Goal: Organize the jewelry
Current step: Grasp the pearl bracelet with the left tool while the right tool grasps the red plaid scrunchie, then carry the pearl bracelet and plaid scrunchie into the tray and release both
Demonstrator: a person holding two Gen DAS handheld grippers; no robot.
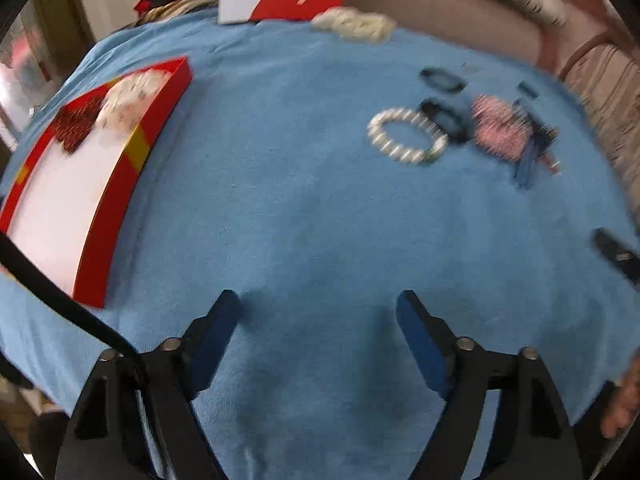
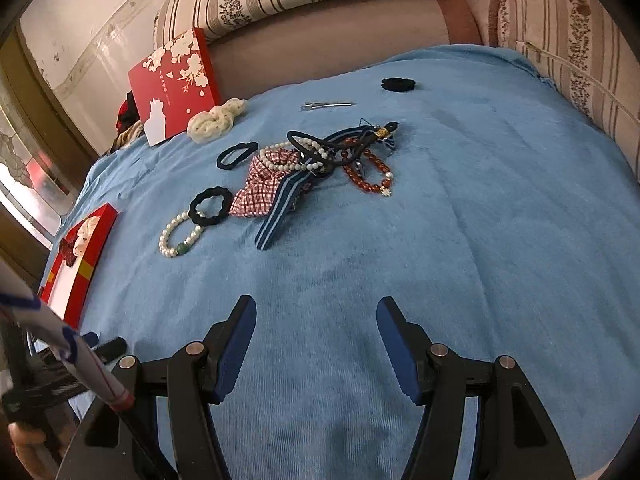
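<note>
Left gripper (image 1: pixel 318 304): the fingers stand wide, with only blue cloth between them; it holds nothing.
Right gripper (image 2: pixel 316 310): the fingers are also apart and empty, over bare cloth (image 2: pixel 500 240).
Box (image 1: pixel 136 148): red, open, at 9 o'clock from the left gripper; it lies flat on the cloth, near its left edge.
In the box: a white scrunchie (image 1: pixel 132 96) and a dark red piece (image 1: pixel 76 122), both at the far end; what the red piece is, I cannot tell. The rest of the white bottom is bare.
Lid (image 2: pixel 176 84): red with white flowers, it stands tilted at 11 o'clock, at the back of the cloth.
Pearl bracelet (image 2: pixel 180 236): alone on the cloth at 11 o'clock from the right gripper, touching a black hair tie (image 2: pixel 211 205).
Heap (image 2: pixel 312 168): at 12 o'clock; a checked scrunchie, a striped band, a pearl string, a red bead bracelet (image 2: pixel 370 172) and dark ties lie tangled together.
Further pieces: a cream scrunchie (image 2: pixel 216 120) beside the lid, a metal clip (image 2: pixel 328 106) and a black scrunchie (image 2: pixel 398 85) behind the heap.
Done: I judge only about two pieces are put away.
Left: nearly all; the pearl bracelet is the nearest to the box, and the heap probably needs untangling first.
</note>
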